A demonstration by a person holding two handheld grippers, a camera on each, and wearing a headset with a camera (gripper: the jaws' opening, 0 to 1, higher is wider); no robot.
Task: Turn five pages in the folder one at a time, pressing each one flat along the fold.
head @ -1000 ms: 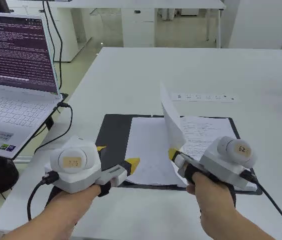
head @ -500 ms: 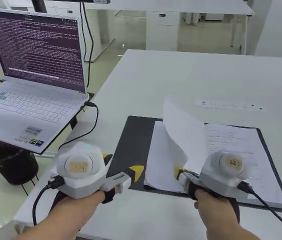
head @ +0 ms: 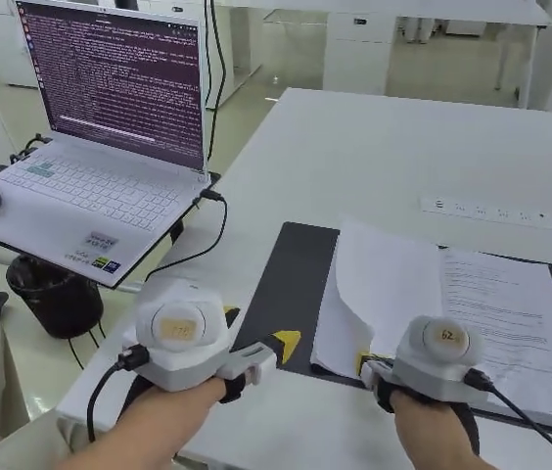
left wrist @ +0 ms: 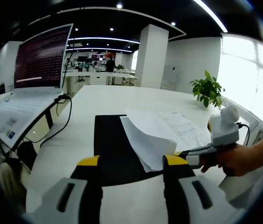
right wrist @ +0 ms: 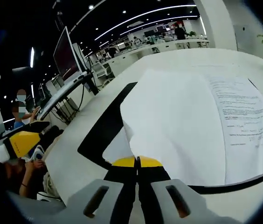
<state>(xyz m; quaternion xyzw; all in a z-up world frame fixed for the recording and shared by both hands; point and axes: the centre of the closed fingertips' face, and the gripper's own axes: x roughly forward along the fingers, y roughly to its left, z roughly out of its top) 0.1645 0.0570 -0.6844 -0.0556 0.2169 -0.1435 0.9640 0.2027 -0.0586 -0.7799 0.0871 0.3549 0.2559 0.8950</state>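
Observation:
A black folder (head: 291, 279) lies open on the white table, with a printed page (head: 526, 313) flat on its right half. My right gripper (head: 367, 364) is shut on the lower corner of a white page (head: 384, 284), which curves over toward the left half of the folder. In the right gripper view the jaws (right wrist: 137, 162) meet on that page (right wrist: 178, 116) above the folder (right wrist: 106, 128). My left gripper (head: 284, 344) stands open at the folder's near left edge, holding nothing. Its yellow tips (left wrist: 131, 161) frame the folder (left wrist: 108, 144) and the turned page (left wrist: 145, 140).
An open laptop (head: 110, 127) sits on a stand to the left, its cable running to the table edge. A white power strip (head: 496, 211) lies behind the folder. A black bin (head: 56, 294) stands on the floor below the laptop. A potted plant (left wrist: 206, 88) stands far off.
The right gripper has carried the page from upright over to the left and lower, so it now leans over the folder's left half. The left gripper stays open near the folder's corner.

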